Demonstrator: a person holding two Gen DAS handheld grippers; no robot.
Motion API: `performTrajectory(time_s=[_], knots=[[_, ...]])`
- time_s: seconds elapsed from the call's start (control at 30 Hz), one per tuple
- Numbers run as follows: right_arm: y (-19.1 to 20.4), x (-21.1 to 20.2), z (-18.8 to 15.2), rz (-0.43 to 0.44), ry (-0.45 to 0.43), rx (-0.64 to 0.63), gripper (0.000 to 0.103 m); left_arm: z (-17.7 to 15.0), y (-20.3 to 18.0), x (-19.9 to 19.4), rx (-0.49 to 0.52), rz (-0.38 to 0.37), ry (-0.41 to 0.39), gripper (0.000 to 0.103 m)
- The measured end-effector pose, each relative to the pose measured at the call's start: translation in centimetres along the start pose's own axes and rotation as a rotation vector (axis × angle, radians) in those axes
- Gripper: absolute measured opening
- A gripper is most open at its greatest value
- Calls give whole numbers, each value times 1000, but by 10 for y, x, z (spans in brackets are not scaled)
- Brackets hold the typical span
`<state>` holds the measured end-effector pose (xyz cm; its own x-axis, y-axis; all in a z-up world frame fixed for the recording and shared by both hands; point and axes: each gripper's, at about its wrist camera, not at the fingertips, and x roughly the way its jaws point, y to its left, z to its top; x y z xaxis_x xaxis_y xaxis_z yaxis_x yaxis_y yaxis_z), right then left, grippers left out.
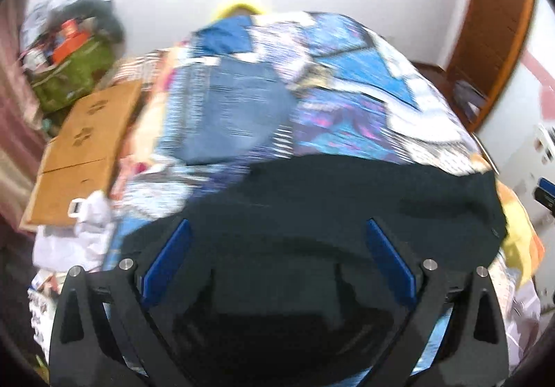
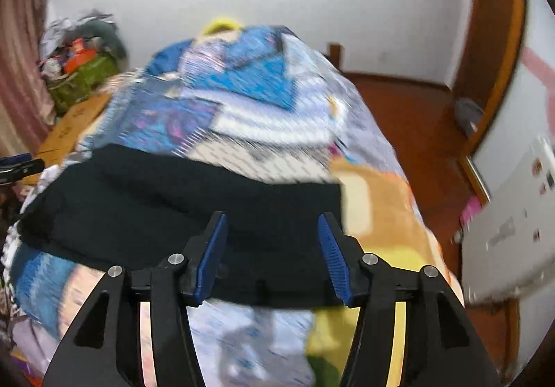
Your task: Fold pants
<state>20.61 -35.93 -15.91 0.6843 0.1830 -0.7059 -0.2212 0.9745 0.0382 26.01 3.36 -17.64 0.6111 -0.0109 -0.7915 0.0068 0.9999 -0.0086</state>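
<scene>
Black pants lie flat across a bed covered by a colourful patterned blanket. My left gripper hovers over the pants' near part, its blue pads spread wide with nothing pinched between them. In the right wrist view the same black pants stretch from the left to a straight right edge. There my right gripper stands open above the cloth near that edge, and its blue pads are clear of the fabric. Both views are blurred.
Folded blue jeans rest further back on the blanket. Cardboard boxes and a stuffed green bag stand to the bed's left. A wooden floor, a brown door frame and a white cabinet are on the right.
</scene>
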Motion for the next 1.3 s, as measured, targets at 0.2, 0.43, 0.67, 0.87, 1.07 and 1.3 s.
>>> performTrajectory(time_s=[0.2,0.43,0.67,0.87,1.07,1.3], knots=[[77,17,36,97,-25,-163,59,-8,93,0,-138,110,15,101],[160,67,62,230,31,-294,59,-35,175,35,-237,150,134,101],[231,131,72,299,148,-389,59,-66,215,98,-325,79,303,101],[275,183,87,302,242,-474,59,-77,219,130,-426,-82,372,101],[298,234,98,323,347,-507,58,-73,189,138,-311,-223,380,83],[314,254,83,334,393,-555,28,-66,184,125,-267,-128,296,44]])
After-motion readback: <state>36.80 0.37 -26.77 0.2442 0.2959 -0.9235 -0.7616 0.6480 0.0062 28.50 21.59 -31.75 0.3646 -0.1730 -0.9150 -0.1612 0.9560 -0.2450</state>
